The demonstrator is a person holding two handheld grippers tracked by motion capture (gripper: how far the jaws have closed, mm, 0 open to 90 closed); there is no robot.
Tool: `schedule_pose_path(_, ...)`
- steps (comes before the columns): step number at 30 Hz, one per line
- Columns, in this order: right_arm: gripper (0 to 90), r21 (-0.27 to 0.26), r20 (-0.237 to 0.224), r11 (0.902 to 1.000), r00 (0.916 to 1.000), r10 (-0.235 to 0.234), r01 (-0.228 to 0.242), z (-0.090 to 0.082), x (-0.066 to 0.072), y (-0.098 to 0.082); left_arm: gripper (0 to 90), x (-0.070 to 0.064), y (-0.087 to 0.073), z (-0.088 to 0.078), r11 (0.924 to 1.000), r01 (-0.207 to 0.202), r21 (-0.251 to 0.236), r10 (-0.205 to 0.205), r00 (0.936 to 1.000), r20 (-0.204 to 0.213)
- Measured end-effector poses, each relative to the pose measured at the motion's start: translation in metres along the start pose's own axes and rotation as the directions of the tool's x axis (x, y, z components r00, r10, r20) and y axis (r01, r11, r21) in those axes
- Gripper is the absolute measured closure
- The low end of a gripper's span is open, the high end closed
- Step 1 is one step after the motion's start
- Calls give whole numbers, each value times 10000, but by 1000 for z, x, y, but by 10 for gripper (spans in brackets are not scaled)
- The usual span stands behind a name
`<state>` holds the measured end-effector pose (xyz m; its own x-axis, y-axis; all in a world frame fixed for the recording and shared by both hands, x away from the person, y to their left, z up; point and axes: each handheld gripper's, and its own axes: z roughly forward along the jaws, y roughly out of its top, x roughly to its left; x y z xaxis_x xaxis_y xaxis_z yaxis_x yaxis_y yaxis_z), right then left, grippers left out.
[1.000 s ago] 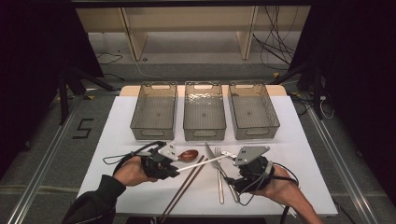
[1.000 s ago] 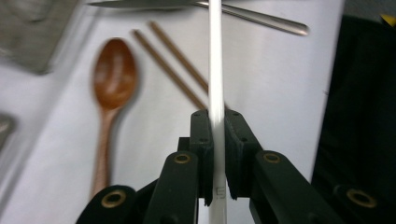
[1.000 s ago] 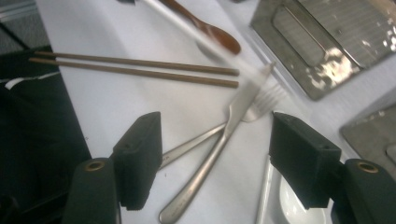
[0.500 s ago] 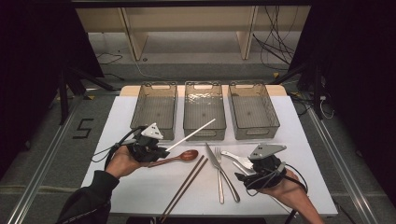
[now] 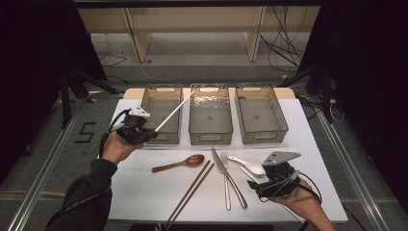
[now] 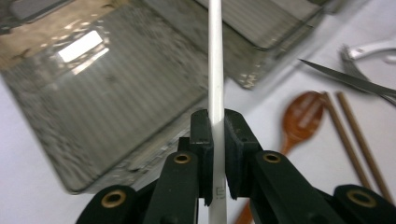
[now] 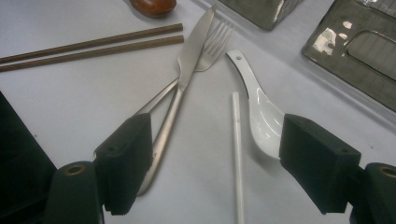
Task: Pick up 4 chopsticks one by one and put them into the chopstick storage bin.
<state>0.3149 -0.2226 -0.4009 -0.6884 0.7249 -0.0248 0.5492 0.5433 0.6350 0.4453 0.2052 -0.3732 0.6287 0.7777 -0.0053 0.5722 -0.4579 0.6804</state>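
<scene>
My left gripper [image 5: 150, 132] is shut on a white chopstick [image 5: 174, 110], held slanting above the left clear bin [image 5: 150, 108]. In the left gripper view the jaws [image 6: 215, 140] pinch that chopstick [image 6: 215, 70] over the bin [image 6: 116, 93]. My right gripper [image 5: 263, 179] hovers low at the table's front right. Its jaws [image 7: 219, 158] have just been opening and stand wide. A second white chopstick [image 7: 237, 154] lies on the table between them, untouched, beside a white ceramic spoon [image 7: 261, 112].
The middle bin [image 5: 210, 139] and right bin [image 5: 263, 137] stand in a row with the left one. On the white table [image 5: 144, 192] lie a wooden spoon [image 5: 183, 162], two brown chopsticks [image 5: 190, 190], a knife [image 5: 226, 174] and a fork [image 5: 225, 185].
My left gripper has carried the white chopstick from the table's middle up and back left, over the left bin. The right gripper has drawn right and lower, and its jaws now stand wider.
</scene>
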Motion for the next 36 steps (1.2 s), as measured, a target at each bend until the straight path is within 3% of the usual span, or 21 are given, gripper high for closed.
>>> schedule_pose_path(12,263,28,-176,10000,9998,78,-78,0,1,-2,826,41,12,18,9974,712,147,-701,9956,-614)
schedule_pose_path(19,264,-32,-280,9999,9996,104,-105,-1,1,-2,827,53,20,27,9971,710,271,-684,9939,-870)
schedule_pose_path(24,266,-29,-299,9999,9995,101,-102,-1,1,-2,827,61,24,33,9949,974,267,-944,9910,-950)
schedule_pose_path(28,267,-47,-337,10000,9994,75,-77,-1,1,-2,827,64,23,38,9941,1034,339,-998,9905,-949)
schedule_pose_path(32,268,-69,-331,9999,9994,92,-95,-1,1,-2,826,68,19,43,9892,1448,214,-1426,9863,-831)
schedule_pose_path(36,268,-50,-359,10000,9993,40,-42,-1,1,-2,826,69,17,48,9887,1462,335,-1423,9849,-984)
